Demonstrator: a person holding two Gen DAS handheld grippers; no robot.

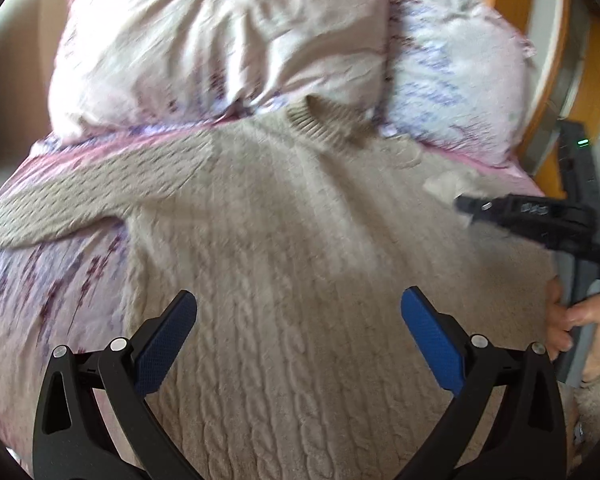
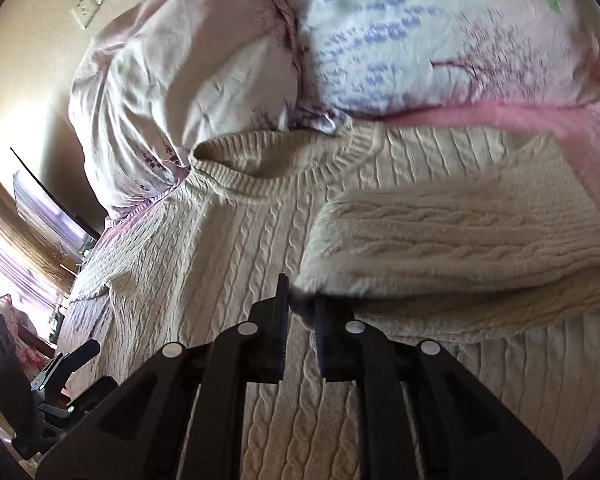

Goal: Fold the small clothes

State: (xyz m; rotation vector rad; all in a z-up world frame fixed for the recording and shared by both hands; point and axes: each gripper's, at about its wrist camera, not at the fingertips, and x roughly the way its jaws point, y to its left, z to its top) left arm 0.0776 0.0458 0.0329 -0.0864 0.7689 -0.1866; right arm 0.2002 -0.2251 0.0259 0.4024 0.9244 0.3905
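One sweater (image 2: 228,264), two pillows (image 1: 220,44), right gripper (image 2: 300,300) pinching sleeve (image 2: 452,240).

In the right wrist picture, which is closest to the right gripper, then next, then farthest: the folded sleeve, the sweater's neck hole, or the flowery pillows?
1. The folded cream cable-knit sleeve, pinched at its cuff by the right gripper, right of centre.
2. The ribbed round collar of the sweater, farther up, left of centre.
3. The pink floral pillows, at the top behind the collar.

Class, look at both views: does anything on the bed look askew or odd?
Nothing damaged. The sweater lies lopsided mid-fold: one sleeve is folded across the body, pinched by the right gripper; the other sleeve stays spread.
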